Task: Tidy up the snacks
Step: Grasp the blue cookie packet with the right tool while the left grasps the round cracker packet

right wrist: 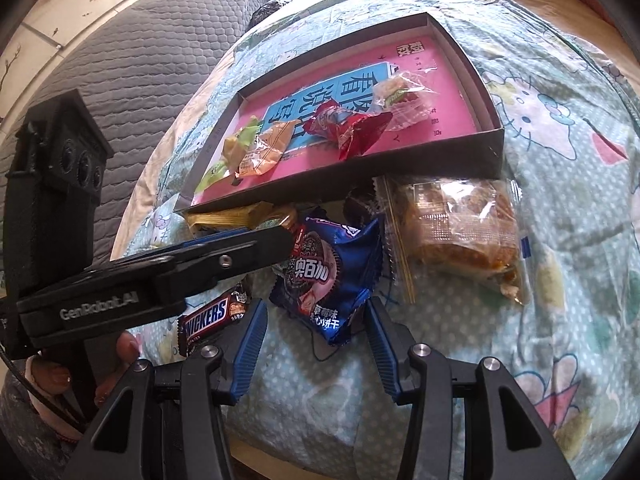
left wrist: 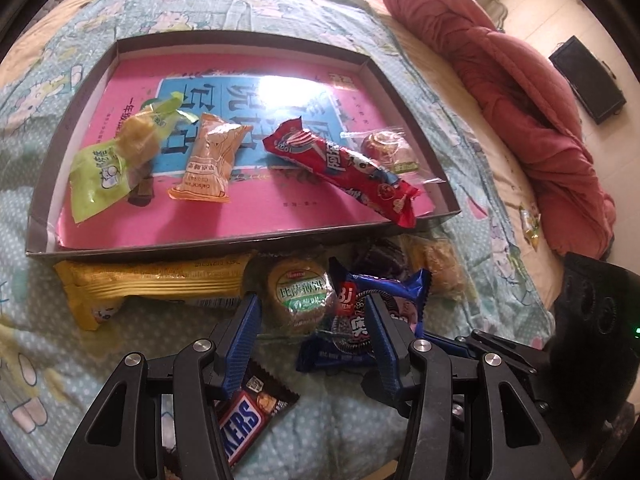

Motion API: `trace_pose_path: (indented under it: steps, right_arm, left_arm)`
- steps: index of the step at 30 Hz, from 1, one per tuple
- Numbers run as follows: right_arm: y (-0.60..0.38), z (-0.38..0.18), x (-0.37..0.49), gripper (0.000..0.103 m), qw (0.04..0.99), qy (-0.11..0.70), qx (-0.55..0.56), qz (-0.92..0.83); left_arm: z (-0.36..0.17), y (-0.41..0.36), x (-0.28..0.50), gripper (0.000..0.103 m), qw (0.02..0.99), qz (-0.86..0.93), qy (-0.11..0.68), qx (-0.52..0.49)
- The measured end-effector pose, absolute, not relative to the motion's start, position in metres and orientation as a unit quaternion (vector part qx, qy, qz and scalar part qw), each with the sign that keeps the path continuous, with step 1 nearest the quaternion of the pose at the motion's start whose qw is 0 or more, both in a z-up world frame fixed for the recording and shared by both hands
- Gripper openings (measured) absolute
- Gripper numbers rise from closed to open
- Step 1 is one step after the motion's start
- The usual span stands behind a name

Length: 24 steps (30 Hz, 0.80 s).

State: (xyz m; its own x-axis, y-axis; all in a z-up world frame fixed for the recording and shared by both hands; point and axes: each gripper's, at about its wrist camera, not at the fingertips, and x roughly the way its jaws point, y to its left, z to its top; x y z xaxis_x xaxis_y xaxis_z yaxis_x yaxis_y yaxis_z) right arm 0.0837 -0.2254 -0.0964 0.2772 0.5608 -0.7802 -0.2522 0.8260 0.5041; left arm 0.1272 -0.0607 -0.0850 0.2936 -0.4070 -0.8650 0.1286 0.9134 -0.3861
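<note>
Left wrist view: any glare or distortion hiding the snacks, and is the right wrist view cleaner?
Left wrist view: a white glare patch washes out the pink book cover in the box; fisheye bends its walls; snacks stay readable. Right wrist view: no such glare, same bending, corners dark.
</note>
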Motion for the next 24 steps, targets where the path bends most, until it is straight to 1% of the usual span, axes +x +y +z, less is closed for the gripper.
trace_pose_path:
  steps: [5, 16, 18, 23, 24]
  right_arm:
    - [-0.226, -0.098, 0.089, 0.051, 0.786, 0.538, 0.151, 0.264]
    - [-0.218, -0.112, 0.109, 0.052, 0.780, 0.534, 0.172, 0.279]
    - [-0.219, -0.111, 0.108, 0.048, 0.781, 0.532, 0.169, 0.279]
    - [-0.224, -0.109, 0.107, 0.035, 0.778, 0.535, 0.177, 0.280]
    - [-0.224, -0.108, 0.106, 0.034, 0.779, 0.534, 0.173, 0.280]
  left_arm:
    - [-0.091, -0.057, 0.133, 0.054, 0.792, -0.165, 0.573, -0.134]
    - [-0.093, -0.049, 0.135, 0.047, 0.788, -0.168, 0.575, -0.143]
    - [-0.093, -0.048, 0.135, 0.044, 0.788, -0.168, 0.575, -0.141]
    - [-0.093, -0.054, 0.136, 0.043, 0.791, -0.165, 0.574, -0.130]
    - [-0.093, -0.054, 0.137, 0.043, 0.791, -0.164, 0.575, -0.130]
